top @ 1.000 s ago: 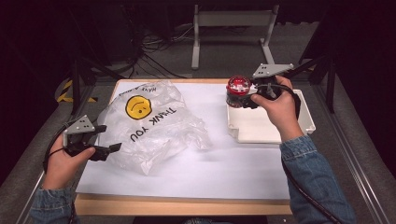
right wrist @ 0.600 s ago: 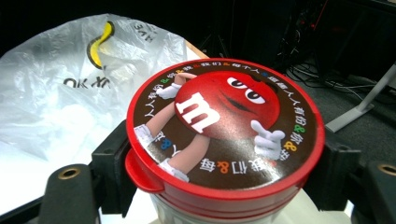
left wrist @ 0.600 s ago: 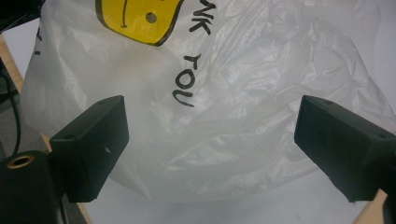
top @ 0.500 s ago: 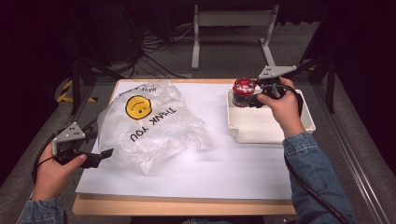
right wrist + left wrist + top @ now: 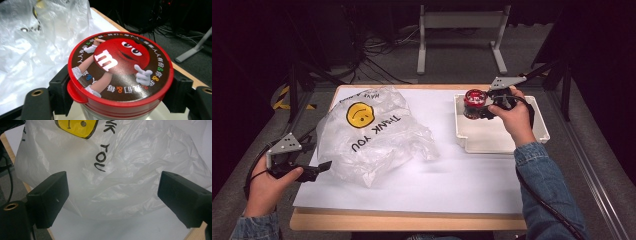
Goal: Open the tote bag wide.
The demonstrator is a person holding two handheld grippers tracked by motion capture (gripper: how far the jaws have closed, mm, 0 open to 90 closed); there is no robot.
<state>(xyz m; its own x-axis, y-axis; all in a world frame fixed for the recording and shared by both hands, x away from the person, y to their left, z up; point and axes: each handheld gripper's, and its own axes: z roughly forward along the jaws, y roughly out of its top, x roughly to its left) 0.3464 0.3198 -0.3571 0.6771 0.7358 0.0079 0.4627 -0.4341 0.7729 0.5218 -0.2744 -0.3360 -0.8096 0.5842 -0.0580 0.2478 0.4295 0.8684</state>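
High view: my right gripper (image 5: 478, 107) is clamped on a round candy tub with a red lid (image 5: 473, 102), upright over the far-left corner of the white rectangular plastic tray (image 5: 512, 142) at the table's right; can't tell if its base touches the tray. My left gripper (image 5: 319, 168) sits at the near-left table edge, just beside the crumpled translucent plastic bag with a yellow smiley and "THANK YOU" print (image 5: 372, 135). Left gripper view: my jaws stand wide apart, nothing between the pads, bag (image 5: 120, 170) lying just beyond them on the white table sheet (image 5: 140, 227). Right gripper view: both pads press the tub (image 5: 120, 67) just under the lid rim, one each side; lid is brown-faced, red-edged, with a red cartoon candy character, white "m", and ring of multicoloured characters; small tab at the near-left edge; clear body below.
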